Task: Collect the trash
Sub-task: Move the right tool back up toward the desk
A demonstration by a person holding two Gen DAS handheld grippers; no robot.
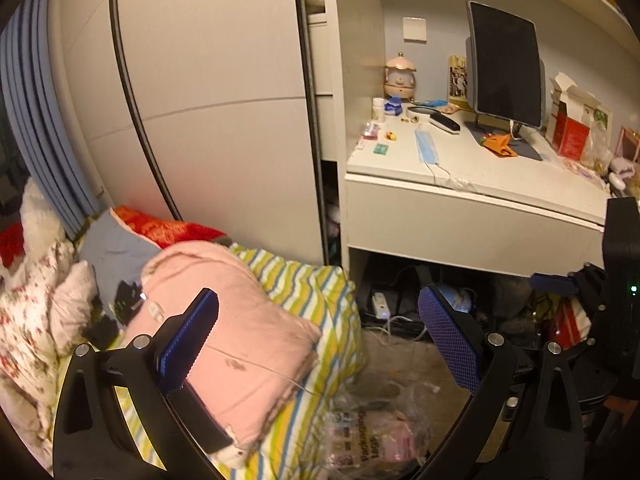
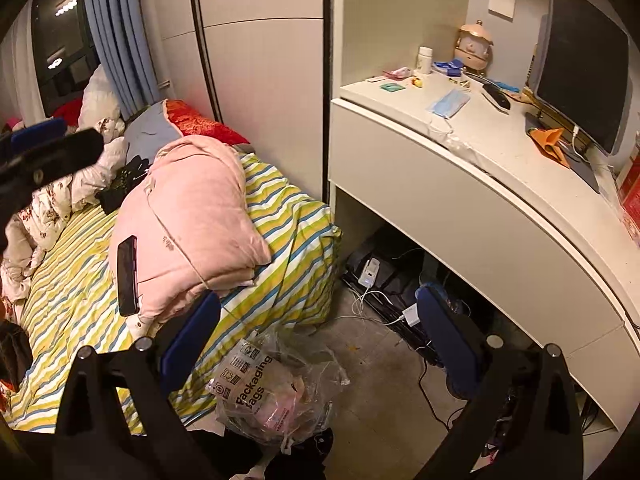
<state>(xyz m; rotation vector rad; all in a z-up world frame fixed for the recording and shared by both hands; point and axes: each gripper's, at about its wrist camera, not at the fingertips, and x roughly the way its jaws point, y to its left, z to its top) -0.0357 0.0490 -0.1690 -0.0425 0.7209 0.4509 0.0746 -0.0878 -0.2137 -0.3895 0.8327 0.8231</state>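
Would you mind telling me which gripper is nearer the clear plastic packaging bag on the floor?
Right. The right gripper hangs open just above the clear plastic packaging bag; the left gripper is open too, higher and further back.

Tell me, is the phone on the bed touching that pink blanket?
Touching. In the right wrist view the phone leans against the folded pink blanket, its edge pressed into the fabric with no gap.

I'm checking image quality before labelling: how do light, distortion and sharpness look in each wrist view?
Left wrist view: warm, dim indoor light, fisheye bending the wardrobe edges, dark vignette in the corners, the plastic bag on the floor soft. Right wrist view: same orange cast, the desk edge strongly curved, lamp reflections in the dark window, bag print readable.
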